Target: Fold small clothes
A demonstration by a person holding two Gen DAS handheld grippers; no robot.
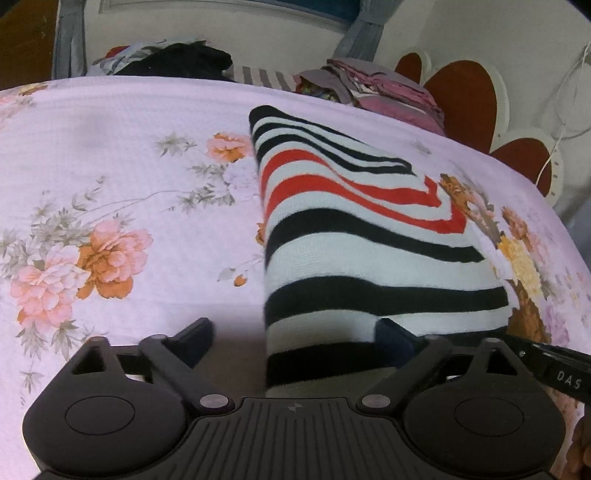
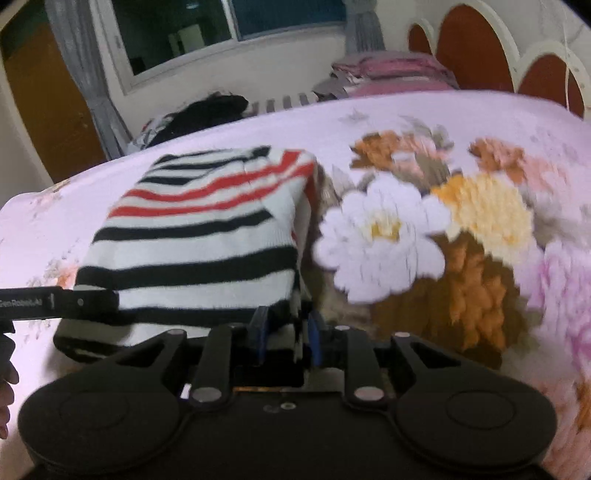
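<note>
A small striped sweater (image 1: pixel 354 229), white with black and red stripes, lies folded on the pink floral bedsheet (image 1: pixel 110 155). My left gripper (image 1: pixel 295 339) is open, its fingers on either side of the sweater's near left edge. In the right wrist view the sweater (image 2: pixel 199 236) lies left of centre. My right gripper (image 2: pixel 286 332) is shut on the sweater's near right corner, with striped cloth pinched between its blue pads (image 2: pixel 260 330). The left gripper's finger (image 2: pixel 59 302) shows at the left, lying over the sweater's near edge.
A pile of dark clothes (image 1: pixel 177 61) and a stack of pink and grey folded cloth (image 1: pixel 384 88) lie at the far side of the bed. A red and white headboard (image 1: pixel 465 99) stands at the right. A window (image 2: pixel 221 33) is behind.
</note>
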